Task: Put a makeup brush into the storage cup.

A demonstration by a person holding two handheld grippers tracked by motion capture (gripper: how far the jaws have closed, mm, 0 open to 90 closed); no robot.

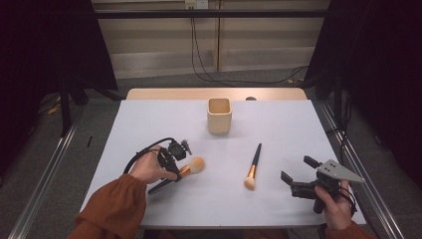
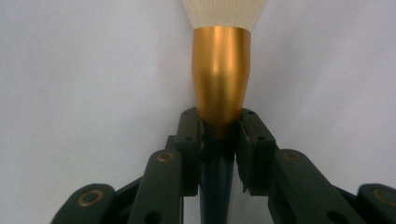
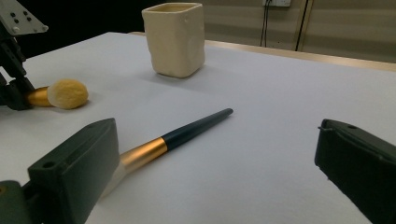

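Gold ferrule of the round brush [image 2: 220, 84] is clenched in my left gripper [image 1: 175, 160], just ahead of the jaws, low on the table [image 1: 278, 124], so I can lift it toward the cup [image 1: 219, 115] beyond. My right gripper [image 1: 298, 177] waits released, the slim brush [image 3: 177, 135] lying between its jaws.

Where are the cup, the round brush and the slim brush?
cup [image 1: 219, 119], high view, front wall.
round brush [image 2: 221, 79], left gripper view, gold ferrule.
slim brush [image 3: 198, 126], right gripper view, dark handle.
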